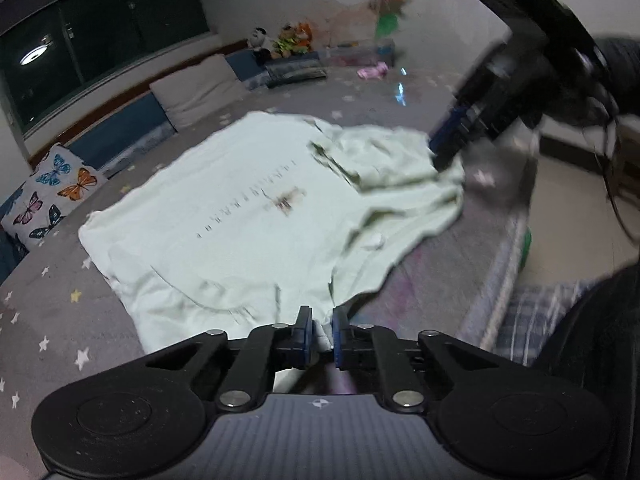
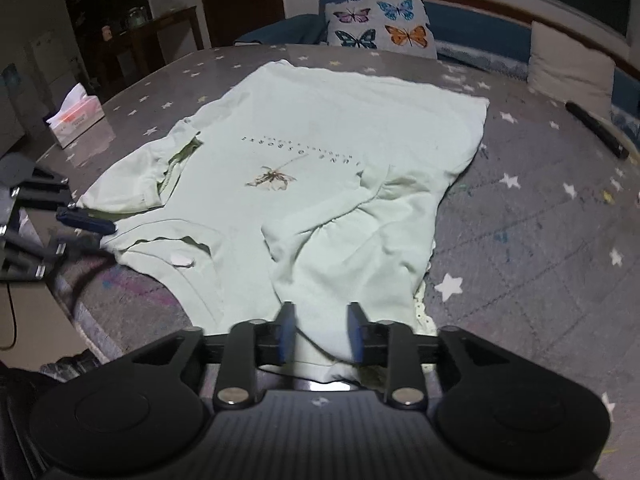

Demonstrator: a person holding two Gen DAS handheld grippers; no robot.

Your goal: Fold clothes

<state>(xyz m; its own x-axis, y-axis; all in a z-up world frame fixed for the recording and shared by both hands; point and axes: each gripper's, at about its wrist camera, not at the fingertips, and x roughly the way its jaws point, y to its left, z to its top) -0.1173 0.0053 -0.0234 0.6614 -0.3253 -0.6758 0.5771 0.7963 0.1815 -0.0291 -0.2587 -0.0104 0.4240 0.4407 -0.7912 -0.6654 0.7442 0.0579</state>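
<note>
Left gripper (image 1: pixel 322 330) sits nearest, jaws nearly closed with a fold of the shirt (image 1: pixel 240 208) edge pinched between the blue pads (image 1: pixel 306 328). Right gripper (image 2: pixel 322 334) has a wider gap, cloth bunched between its fingers; whether it actually grips is unclear. In the left view the right gripper (image 1: pixel 444 152) is blurred, tips at the shirt's far right sleeve. Shirt, pale green, lies face up on a grey star-print mat (image 2: pixel 520 240), body mostly flat, both sleeves crumpled inward, small print (image 2: pixel 272 178) and line of text at the chest, text too small to read. Neck label (image 2: pixel 182 260) shows near the collar. Tissue box (image 2: pixel 76 120) at far left holds white tissue poking out. Butterfly pillow (image 2: pixel 380 26) and beige cushion (image 2: pixel 572 68) line the far edge; dark rod (image 2: pixel 596 130) far right. Mat's near-left edge drops to floor; open mat right of the shirt.
</note>
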